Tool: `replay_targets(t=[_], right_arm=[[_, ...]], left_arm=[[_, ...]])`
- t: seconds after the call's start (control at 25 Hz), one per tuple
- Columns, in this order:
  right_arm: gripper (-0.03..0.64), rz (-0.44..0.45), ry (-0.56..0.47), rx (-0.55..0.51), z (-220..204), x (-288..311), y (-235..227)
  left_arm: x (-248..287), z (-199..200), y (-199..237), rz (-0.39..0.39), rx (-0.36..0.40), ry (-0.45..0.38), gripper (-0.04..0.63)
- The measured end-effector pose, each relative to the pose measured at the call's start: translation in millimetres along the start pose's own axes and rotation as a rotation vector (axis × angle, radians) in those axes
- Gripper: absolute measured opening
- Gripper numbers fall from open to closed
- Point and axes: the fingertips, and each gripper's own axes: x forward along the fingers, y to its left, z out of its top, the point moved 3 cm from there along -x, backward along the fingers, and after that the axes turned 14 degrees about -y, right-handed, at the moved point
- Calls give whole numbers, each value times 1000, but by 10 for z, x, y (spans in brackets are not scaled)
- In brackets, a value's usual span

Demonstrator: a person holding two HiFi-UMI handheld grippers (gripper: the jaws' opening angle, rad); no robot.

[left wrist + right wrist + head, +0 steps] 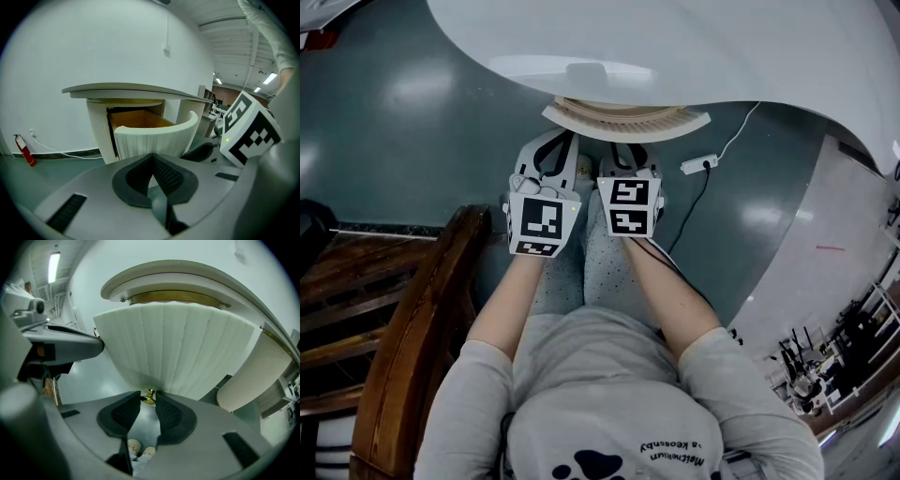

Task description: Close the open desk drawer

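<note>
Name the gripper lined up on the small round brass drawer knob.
The right gripper: its open jaws frame the round brass knob; the left gripper is shut, empty.

The round white table hides most of the ribbed white drawer from us. Our right hand-held gripper half covers its brass knob.
</note>
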Motion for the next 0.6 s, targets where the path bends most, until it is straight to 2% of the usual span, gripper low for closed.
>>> replay_targets(t=[0.6], right_arm=[[110,1,-9,-6,167,187,-91]], left_arm=[[195,97,159,16,-9,-5,8]])
